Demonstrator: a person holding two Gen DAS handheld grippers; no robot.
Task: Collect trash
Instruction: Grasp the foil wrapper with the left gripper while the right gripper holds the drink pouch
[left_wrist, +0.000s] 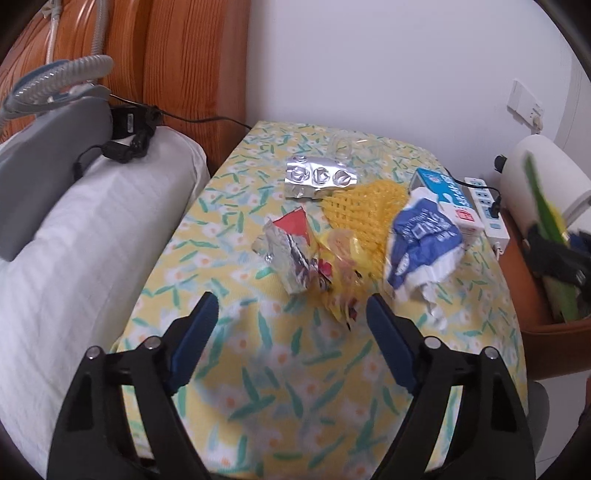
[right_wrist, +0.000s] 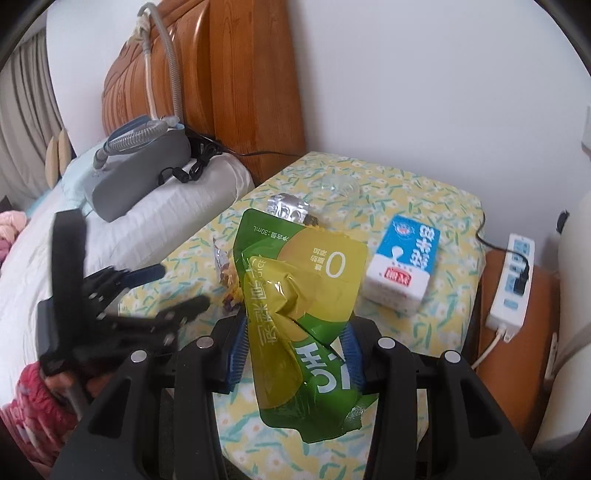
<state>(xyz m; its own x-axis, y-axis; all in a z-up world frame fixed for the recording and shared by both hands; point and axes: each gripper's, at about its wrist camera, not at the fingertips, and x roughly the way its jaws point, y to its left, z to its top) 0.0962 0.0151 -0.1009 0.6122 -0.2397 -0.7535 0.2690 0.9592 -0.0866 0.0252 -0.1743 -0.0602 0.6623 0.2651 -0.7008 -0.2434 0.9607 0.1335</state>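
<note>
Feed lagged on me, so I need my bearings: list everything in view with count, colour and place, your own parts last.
pouch: 1, green-yellow, held in right jaws
blister pack: 1, silver, far on table
foam net: 1, yellow, table middle
foil wrapper: 1, silver-red, near left gripper
blue wrapper: 1, blue-white, crumpled, right of net
carton: 1, blue-white, table right
table: 1, yellow floral cover
power strip: 1, white, right of table
pillow: 1, white, left
left gripper: black, jaws open, empty
right gripper: black, shut on pouch
</note>
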